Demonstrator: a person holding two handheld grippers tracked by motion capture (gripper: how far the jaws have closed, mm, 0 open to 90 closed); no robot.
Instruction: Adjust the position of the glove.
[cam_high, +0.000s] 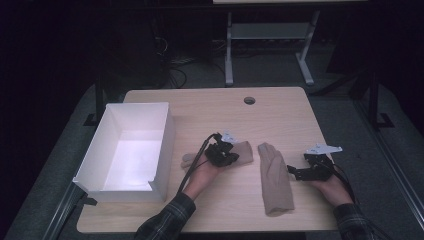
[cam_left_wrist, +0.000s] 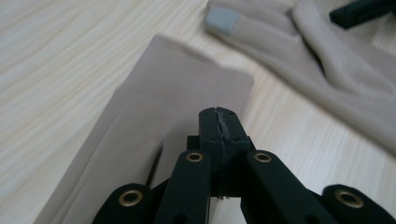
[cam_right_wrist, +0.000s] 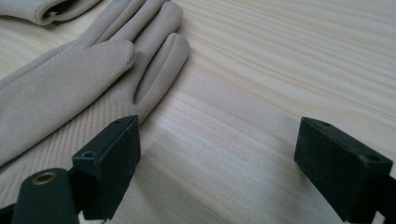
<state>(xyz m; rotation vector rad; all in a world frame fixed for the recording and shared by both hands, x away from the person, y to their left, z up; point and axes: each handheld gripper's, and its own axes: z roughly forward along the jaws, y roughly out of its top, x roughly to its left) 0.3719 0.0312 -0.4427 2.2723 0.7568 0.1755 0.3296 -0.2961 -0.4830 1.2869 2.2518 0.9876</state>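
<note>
A: Start with the table (cam_high: 280, 105): your white box (cam_high: 131, 150) stands open-topped along its left edge, likely the place the gloves are bound for.

B: And the gloves themselves?

A: Two beige ones near the middle. The right glove (cam_high: 274, 180) lies flat, cuff toward the front edge, fingers pointing to the back. The left glove (cam_high: 240, 151) lies crosswise, just beside the box's right wall.

B: What are your grippers doing?

A: Your left gripper (cam_high: 223, 152) sits over the left glove with its jaws fully closed; in the left gripper view they meet tip to tip above the fabric (cam_left_wrist: 154, 140), and I can't tell whether any cloth is pinched between them.

B: And the other?

A: Your right gripper (cam_high: 304, 172) rests near the right edge, jaws spread wide with bare wood between them, just beside the right glove's fingers (cam_right_wrist: 140, 56), seemingly waiting its turn.
</note>
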